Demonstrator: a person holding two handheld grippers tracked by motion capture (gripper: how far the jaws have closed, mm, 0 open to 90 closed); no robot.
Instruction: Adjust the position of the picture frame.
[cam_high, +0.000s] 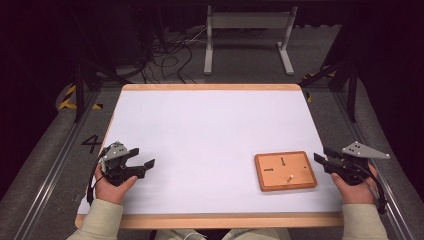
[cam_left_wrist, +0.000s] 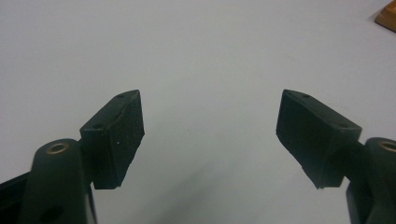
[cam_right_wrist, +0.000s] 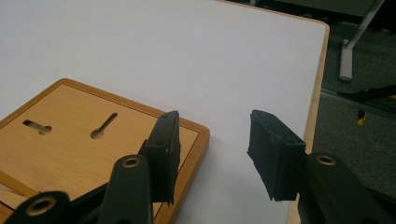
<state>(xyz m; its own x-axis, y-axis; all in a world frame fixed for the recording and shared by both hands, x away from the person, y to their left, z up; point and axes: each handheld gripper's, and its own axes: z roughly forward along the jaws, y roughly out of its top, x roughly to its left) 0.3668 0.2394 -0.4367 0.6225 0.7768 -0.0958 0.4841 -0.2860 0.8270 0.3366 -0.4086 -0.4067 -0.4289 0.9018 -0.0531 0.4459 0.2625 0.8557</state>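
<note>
Right hand-held gripper (cam_right_wrist: 212, 154) agape beside wooden board (cam_right_wrist: 70, 144), white table (cam_high: 200, 130)

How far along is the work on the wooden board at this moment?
Nothing looks done yet. The wooden board lies flat near the table's right edge, two keyhole slots empty, a small light peg on it. The right gripper sits open beside it; the left gripper rests open, far off. All handling remains.

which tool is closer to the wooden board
The right tool, right beside the square wooden board; the left tool sits across the white table.
</note>
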